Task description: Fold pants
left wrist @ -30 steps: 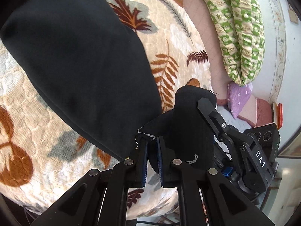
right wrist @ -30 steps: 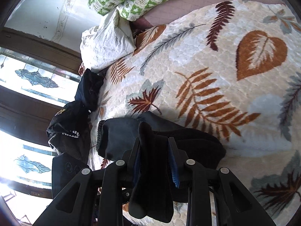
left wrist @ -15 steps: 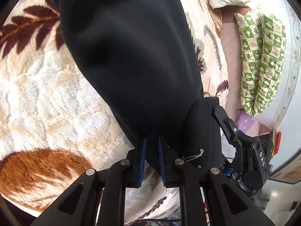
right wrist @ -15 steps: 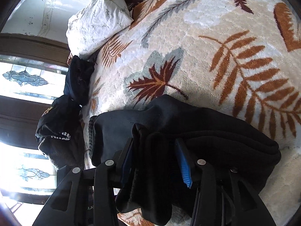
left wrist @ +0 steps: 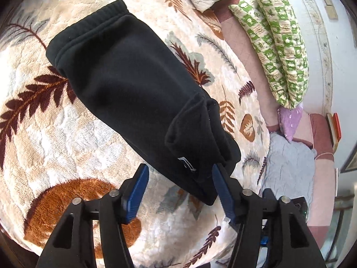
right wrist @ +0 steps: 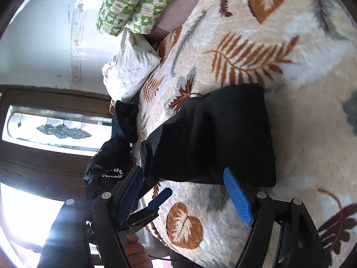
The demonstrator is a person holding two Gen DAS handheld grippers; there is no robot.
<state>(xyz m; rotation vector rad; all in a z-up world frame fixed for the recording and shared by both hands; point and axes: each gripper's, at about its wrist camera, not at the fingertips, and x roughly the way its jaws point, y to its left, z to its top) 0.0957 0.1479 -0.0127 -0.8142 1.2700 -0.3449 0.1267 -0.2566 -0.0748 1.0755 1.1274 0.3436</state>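
Here the black pants (left wrist: 125, 84) lie folded into a thick oblong bundle on the leaf-patterned blanket (left wrist: 58, 147) that covers the bed. The fabric looks like soft fleece, matte and dark, with few creases across the broad top layer. In the left wrist view the ribbed elastic waistband (left wrist: 89, 20) sits at the far end, its stacked edges visible. At the near end a smaller flap (left wrist: 194, 129) is doubled over the bundle, and a small white mark (left wrist: 186, 160) shows on the cloth there.

The left gripper (left wrist: 178, 187) has its jaws opening. The near end of the pants lies between the blue pads (left wrist: 136, 192), the far-side pad just beside the fabric edge, and neither pad presses on it.

From the right wrist view the same bundle (right wrist: 214, 134) appears as a dark block with a straight folded edge on its right side. The right gripper (right wrist: 185, 192) also has its jaws opening, the pads (right wrist: 238, 196) clear of the cloth and the blanket showing between them. A hand (right wrist: 133, 252) shows at the bottom edge of that view.

Beyond the pants lie a white pillow (right wrist: 129, 67), a green checked quilt roll (left wrist: 279, 51) and other dark clothes (right wrist: 116, 147) at the bed's edge.
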